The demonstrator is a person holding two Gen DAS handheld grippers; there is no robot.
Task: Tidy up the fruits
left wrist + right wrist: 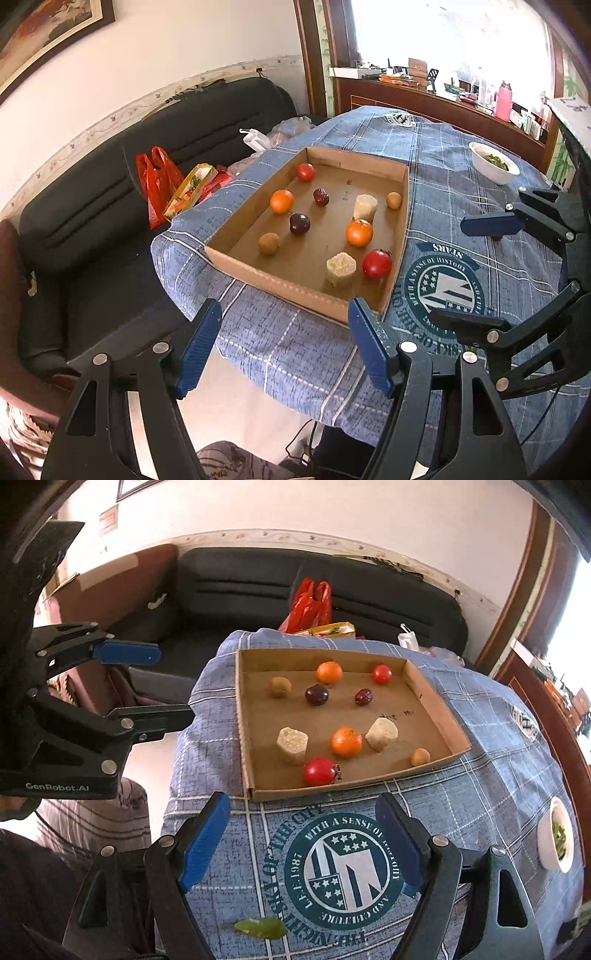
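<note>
A shallow cardboard tray (280,288) (332,788) lies on the blue checked tablecloth with loose fruit spread across it. In it are two oranges (359,232) (346,742), two red tomatoes (376,263) (320,771), a dark plum (299,223) (316,695), a dark red date (321,196), two brown fruits (269,243) and two pale cut chunks (341,269) (292,744). My left gripper (284,314) (175,685) hangs open at the tray's near corner, holding nothing. My right gripper (303,805) (476,273) stands open and empty over the cloth's round emblem, just short of the tray.
A white bowl (493,162) (554,838) of greens sits on the table beyond the right gripper. A green leaf (262,927) lies on the cloth. A black sofa (92,206) with a red bag (157,177) stands behind the table. The table edge drops off left of the tray.
</note>
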